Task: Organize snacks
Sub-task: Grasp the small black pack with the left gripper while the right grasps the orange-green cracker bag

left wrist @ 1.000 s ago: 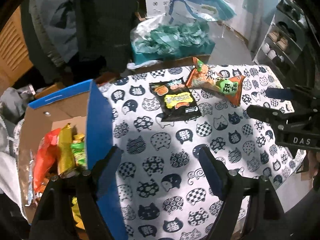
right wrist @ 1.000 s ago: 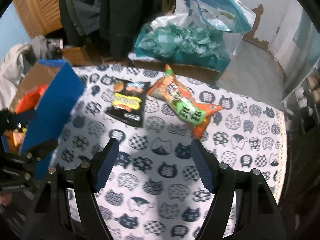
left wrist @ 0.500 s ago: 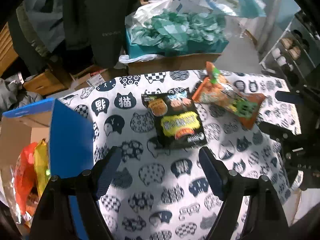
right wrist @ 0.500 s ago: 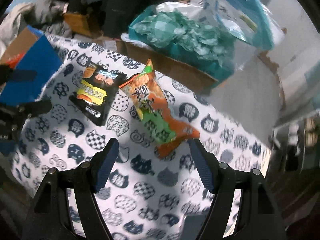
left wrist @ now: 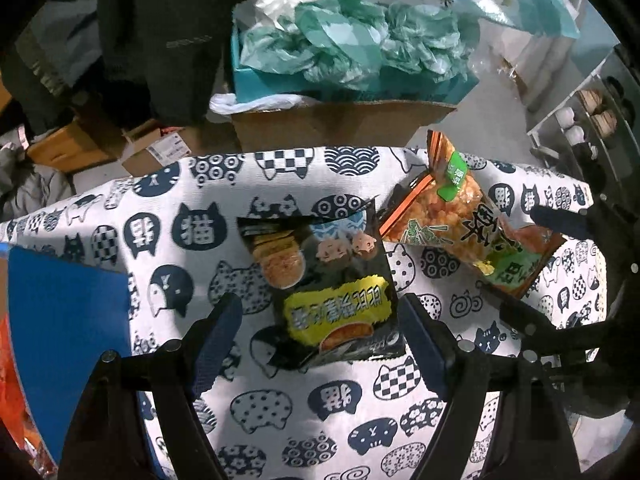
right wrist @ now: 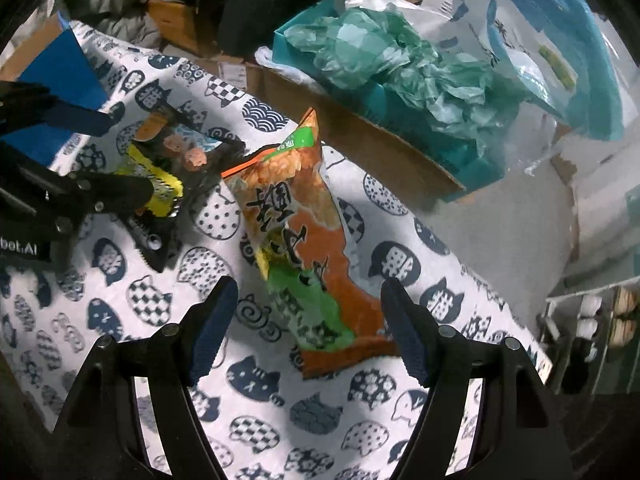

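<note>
**A:** Two snack packets lie on a table covered by a cat-print cloth [left wrist: 280, 420]. Where does the left gripper [left wrist: 320, 336] stand?

**B:** Above the black snack bag [left wrist: 332, 284], pointing steeply down. Its jaws are spread wide, one blue pad on each side of the bag's near end, neither pressing on it. The bag lies flat on the cloth, a yellow label across its lower half.

**A:** And the right gripper [right wrist: 308, 320]?

**B:** The same posture over the orange-and-green snack bag [right wrist: 304, 248]. Its jaws gape apart and frame the bag's near, green-printed end; the pads sit clear of the wrapper. That bag lies flat too, its far tip reaching the table's back edge.

**A:** How do the two bags lie to each other?

**B:** Side by side, the black one to the left of the orange one. In the left wrist view their near corners come close; whether they touch cannot be told.

**A:** What else is in shot?

**B:** A blue-sided cardboard box [left wrist: 68, 320] at the left edge of the table, with orange wrappers showing inside it. Behind the table stands a brown carton [left wrist: 340, 124] carrying a teal box heaped with crumpled green plastic bags [left wrist: 352, 48]. Dark clothing [left wrist: 160, 40] hangs at upper left, and a shoe rack [left wrist: 592, 120] is at far right.
</note>
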`<state>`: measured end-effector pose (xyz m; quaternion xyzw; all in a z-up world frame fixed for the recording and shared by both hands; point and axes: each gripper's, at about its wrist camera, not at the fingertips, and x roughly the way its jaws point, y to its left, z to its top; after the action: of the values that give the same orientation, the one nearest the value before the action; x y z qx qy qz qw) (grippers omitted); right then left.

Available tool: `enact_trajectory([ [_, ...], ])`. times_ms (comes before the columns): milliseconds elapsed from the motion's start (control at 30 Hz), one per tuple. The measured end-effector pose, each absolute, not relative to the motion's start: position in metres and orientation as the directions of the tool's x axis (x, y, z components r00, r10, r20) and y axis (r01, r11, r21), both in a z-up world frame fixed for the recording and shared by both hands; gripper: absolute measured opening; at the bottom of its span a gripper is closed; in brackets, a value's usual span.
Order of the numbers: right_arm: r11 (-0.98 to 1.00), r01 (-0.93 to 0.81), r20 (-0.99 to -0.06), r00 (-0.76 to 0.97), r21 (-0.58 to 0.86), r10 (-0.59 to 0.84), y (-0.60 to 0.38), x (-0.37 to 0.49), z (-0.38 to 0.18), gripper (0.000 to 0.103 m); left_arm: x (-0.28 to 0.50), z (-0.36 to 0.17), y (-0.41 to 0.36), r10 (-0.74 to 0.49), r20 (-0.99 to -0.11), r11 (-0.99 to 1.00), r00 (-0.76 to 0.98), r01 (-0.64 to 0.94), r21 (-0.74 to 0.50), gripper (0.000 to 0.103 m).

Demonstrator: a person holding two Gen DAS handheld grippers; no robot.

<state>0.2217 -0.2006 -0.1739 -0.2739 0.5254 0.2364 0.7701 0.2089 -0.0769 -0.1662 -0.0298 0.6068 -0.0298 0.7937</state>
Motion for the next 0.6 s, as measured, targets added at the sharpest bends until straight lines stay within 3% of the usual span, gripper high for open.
enact_trajectory([
  [400, 0.750, -0.642, -0.948, 0.310, -0.159, 0.064, -0.198, 0.232, -0.204, 0.073, 0.221, -0.195, -0.082, -0.097, -0.972, 0.995, 0.214, 0.008, -0.097, 0.082],
  [467, 0.759, -0.636, -0.953, 0.295, -0.142, 0.069, -0.199, 0.232, -0.206, 0.060, 0.220, -0.195, -0.080, -0.111, -0.968, 0.994, 0.223, 0.008, -0.112, 0.082],
  [533, 0.769, -0.627, -0.956, 0.282, -0.124, 0.076, -0.200, 0.233, -0.208, 0.058, 0.216, -0.194, -0.078, -0.121, -0.962, 0.993, 0.244, 0.019, -0.120, 0.077],
  [600, 0.782, -0.615, -0.959, 0.268, -0.100, 0.088, -0.201, 0.233, -0.208, 0.056, 0.212, -0.194, -0.077, -0.116, -0.960, 0.993, 0.254, 0.037, -0.110, 0.064],
])
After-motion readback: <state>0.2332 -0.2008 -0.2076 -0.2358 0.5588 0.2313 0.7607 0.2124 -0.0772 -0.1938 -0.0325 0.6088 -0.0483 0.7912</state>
